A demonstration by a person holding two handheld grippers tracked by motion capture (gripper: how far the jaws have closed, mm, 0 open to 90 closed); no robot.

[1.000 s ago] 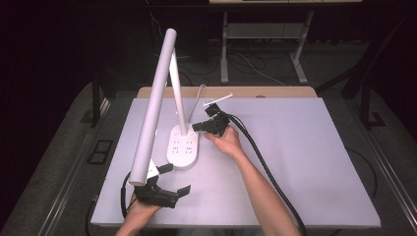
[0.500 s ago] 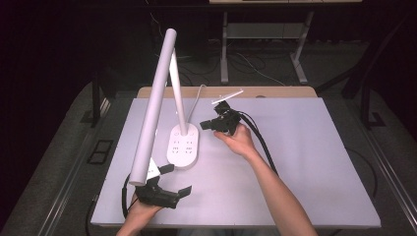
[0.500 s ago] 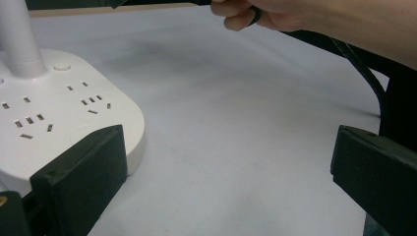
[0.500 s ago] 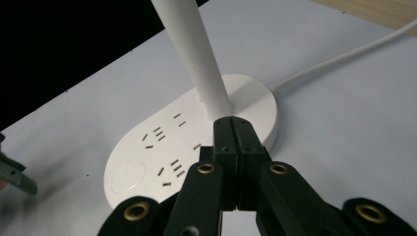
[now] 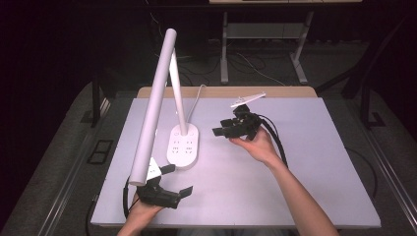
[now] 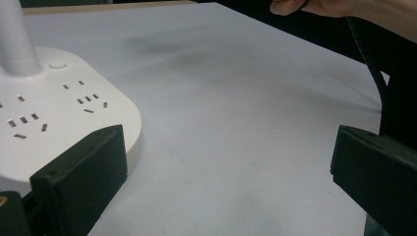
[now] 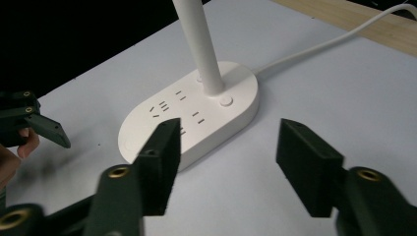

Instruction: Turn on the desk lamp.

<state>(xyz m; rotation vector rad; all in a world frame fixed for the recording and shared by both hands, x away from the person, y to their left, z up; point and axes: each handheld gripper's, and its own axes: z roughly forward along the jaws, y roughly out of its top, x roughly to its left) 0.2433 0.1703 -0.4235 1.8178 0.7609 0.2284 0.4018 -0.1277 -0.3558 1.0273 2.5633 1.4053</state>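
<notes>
Presently we note the white lamp base (image 5: pixel 183 145) standing mid-surface (image 5: pixel 305 167). Left gripper (image 5: pixel 169 187) spread wide beside it, empty; right gripper (image 5: pixel 227 129) wide too, seemingly raised above the surface.

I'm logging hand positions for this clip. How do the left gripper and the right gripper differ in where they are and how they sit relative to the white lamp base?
The left gripper sits at the table's near edge, just in front of the oval white lamp base with sockets. The right gripper is farther back, to the base's right, with a clear gap. The left lies under the lamp's long white head; the right does not. Both have open, empty jaws.
</notes>
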